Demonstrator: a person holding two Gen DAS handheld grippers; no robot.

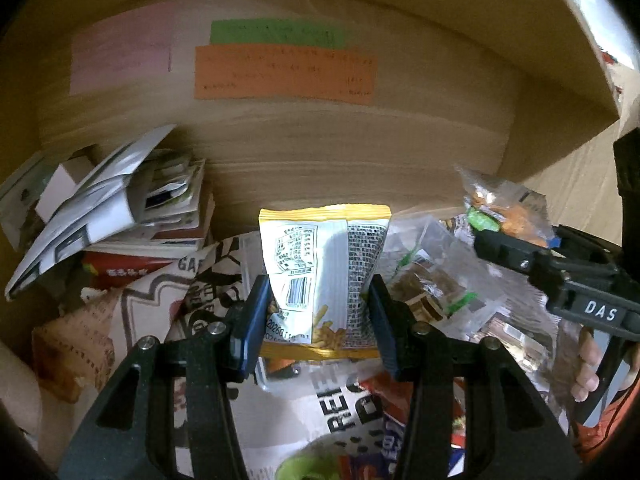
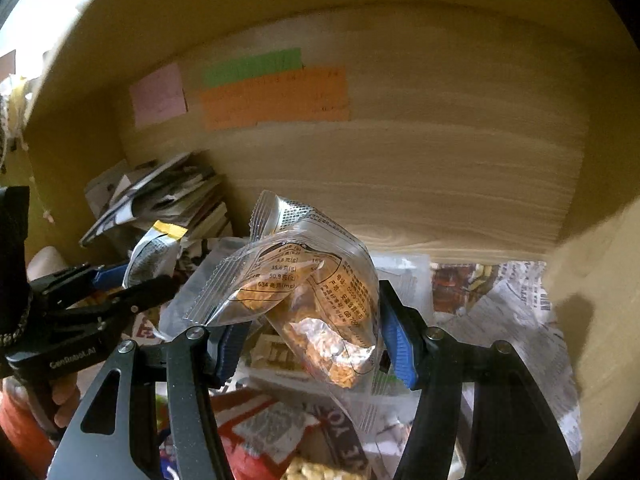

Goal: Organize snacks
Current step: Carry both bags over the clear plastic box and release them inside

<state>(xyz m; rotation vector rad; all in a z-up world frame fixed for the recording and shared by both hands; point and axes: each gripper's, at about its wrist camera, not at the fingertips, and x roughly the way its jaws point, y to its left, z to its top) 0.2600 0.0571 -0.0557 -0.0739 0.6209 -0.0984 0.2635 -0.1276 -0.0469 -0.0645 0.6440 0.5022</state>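
Observation:
My left gripper (image 1: pixel 318 312) is shut on a yellow-and-white snack bag (image 1: pixel 320 264), held upright with its back label facing me, above a heap of snack packets (image 1: pixel 436 292). My right gripper (image 2: pixel 312 340) is shut on clear packets of orange snacks (image 2: pixel 316 296), lifted above the heap. In the left wrist view the right gripper (image 1: pixel 516 248) shows at the right with the clear packets (image 1: pixel 504 204). In the right wrist view the left gripper (image 2: pixel 116 280) shows at the left with the yellow-and-white bag (image 2: pixel 154 254).
All this is inside a wooden cabinet compartment with a back wall (image 1: pixel 340 148) bearing pink, green and orange notes (image 1: pixel 284 74). A pile of booklets and papers (image 1: pixel 120 208) lies at the back left. Printed paper (image 2: pixel 516 320) covers the floor at right.

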